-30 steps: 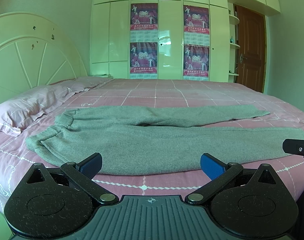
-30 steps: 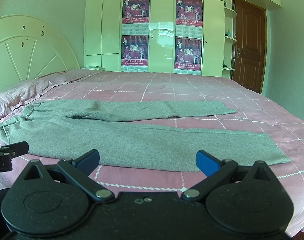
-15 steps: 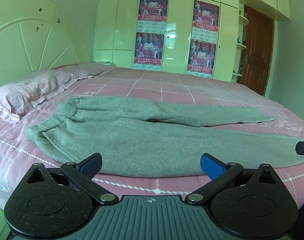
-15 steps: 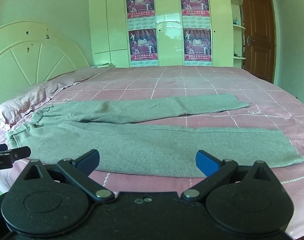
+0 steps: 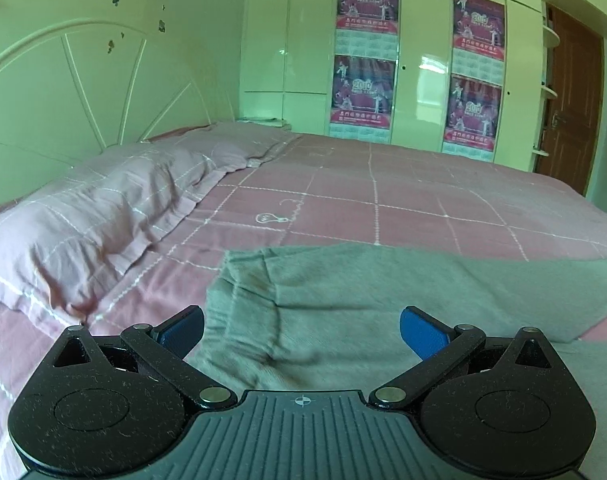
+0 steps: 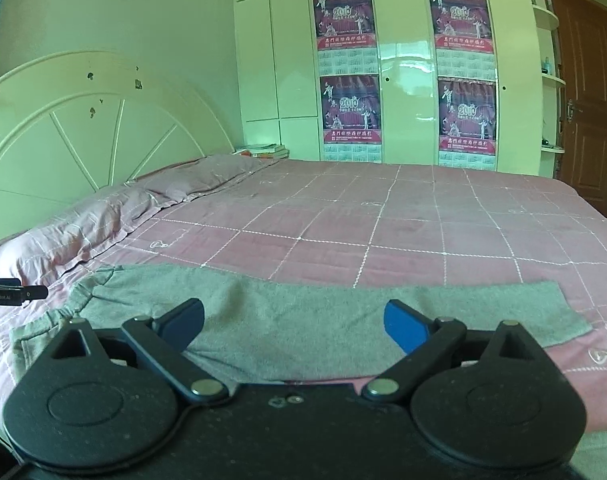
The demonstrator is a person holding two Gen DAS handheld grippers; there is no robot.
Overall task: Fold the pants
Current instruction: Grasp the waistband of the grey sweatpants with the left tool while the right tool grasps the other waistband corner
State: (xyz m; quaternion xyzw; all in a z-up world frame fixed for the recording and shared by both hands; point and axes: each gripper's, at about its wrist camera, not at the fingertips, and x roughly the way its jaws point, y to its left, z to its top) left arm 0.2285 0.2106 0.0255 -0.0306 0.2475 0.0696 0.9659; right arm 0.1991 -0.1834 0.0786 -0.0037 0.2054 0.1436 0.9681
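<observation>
Lying flat on the pink checked bedspread [image 6: 403, 216], the grey pants [image 6: 323, 320] stretch across the lower half of both wrist views. In the right wrist view the waistband sits toward 9 o'clock, close to the pillow [image 6: 63, 244], and a leg end reaches toward 3 o'clock. In the left wrist view the pants [image 5: 383, 292] fill the area from the centre out to 3 o'clock, with the gathered waistband edge near the middle and the pillow [image 5: 87, 224] at 9 o'clock.

The left gripper [image 5: 302, 330] hangs over the waistband with its blue-tipped fingers [image 5: 419, 330] spread wide; cloth shows between them, but the pads do not press on it. The right gripper [image 6: 295, 325] is likewise over the grey fabric, its jaws apart; they have just been closing a little, with fabric seen in the gap yet not pinched. At 9 o'clock in the right wrist view, a black part of the left gripper [image 6: 7, 293] pokes in from the edge.

Beyond the bed, a cream headboard [image 6: 87, 136] stands at 10 o'clock, a wardrobe [image 6: 407, 80] with red posters [image 6: 345, 20] at 12, and a brown door [image 6: 587, 96] at 2 o'clock.
</observation>
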